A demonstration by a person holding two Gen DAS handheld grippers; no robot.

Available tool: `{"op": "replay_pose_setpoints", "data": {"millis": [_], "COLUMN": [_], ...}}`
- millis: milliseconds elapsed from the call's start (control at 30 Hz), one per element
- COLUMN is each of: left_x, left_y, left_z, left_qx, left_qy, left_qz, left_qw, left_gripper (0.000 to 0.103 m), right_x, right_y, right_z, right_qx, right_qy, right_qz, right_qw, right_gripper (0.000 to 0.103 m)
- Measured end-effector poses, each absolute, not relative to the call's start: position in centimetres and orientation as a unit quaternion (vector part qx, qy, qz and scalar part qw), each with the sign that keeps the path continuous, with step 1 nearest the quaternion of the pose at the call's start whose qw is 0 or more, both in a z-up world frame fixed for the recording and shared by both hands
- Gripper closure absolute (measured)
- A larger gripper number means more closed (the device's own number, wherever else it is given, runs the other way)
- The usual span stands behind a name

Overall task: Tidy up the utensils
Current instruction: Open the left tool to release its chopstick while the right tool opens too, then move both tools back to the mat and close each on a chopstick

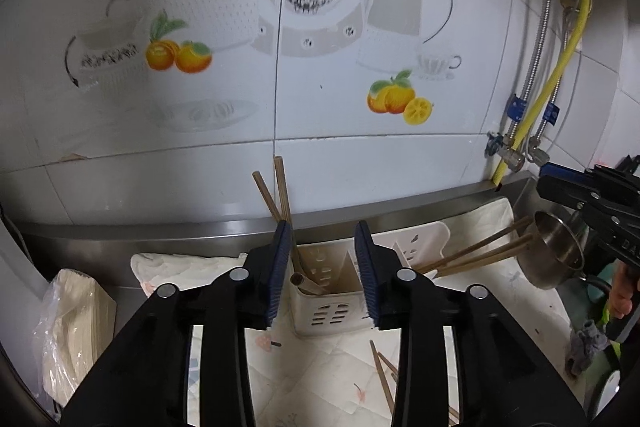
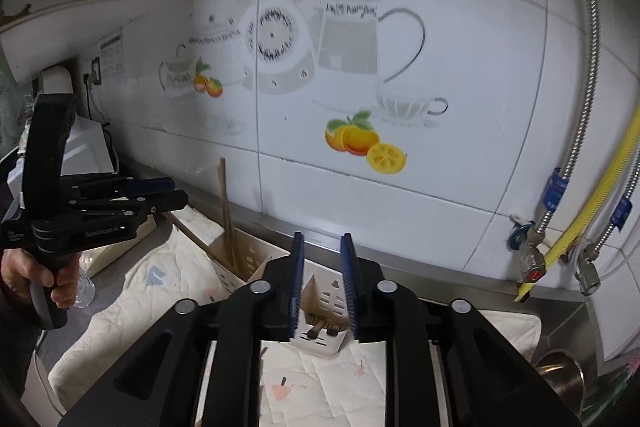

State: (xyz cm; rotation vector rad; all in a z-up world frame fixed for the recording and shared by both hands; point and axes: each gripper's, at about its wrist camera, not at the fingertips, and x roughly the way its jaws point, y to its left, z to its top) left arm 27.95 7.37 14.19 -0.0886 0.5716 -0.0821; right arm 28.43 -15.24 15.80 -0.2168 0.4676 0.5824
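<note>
On the bench, a cream utensil holder [image 1: 332, 291] stands on a quilted cloth [image 1: 320, 379]. Its left compartment holds upright chopsticks [image 1: 280, 195], and more chopsticks [image 1: 476, 255] lean out of its right side. The left tongs [image 1: 323, 275] hover just above it, jaws moderately apart and empty. Loose chopsticks [image 1: 382, 379] lie on the cloth near the holder, right of centre. The right tongs [image 2: 323, 287] are also parted and empty. Sorting seems partway; next, grip a loose pair and stand it in.
</note>
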Motion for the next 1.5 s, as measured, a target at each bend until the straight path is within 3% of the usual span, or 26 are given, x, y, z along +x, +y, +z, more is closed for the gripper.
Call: {"op": "replay_pose_setpoints", "data": {"millis": [267,467,833,1500], "left_x": [23.4,19.7,14.6,10.9], "left_y": [7.1,6.3,4.6,2.5], "left_z": [14.2,11.4,4.4,-2.5], "left_qx": [-0.048,-0.049,-0.040,-0.073], "left_qy": [0.259,0.266,0.306,0.368], "left_qz": [-0.037,-0.030,-0.016,-0.025], "left_qw": [0.964,0.962,0.951,0.927], "left_gripper": [0.046,0.033,0.029,0.031], "right_x": [23.4,19.8,14.7,11.1], "right_y": [-17.2,-18.0,-19.5,-21.3], "right_z": [14.6,9.9,0.4,-8.5], "right_qx": [-0.099,-0.105,-0.105,-0.064], "right_qy": [0.207,0.227,0.292,0.398], "right_qz": [0.294,0.296,0.291,0.288], "right_qw": [0.928,0.922,0.905,0.869], "right_gripper": [0.061,0.057,0.057,0.084]}}
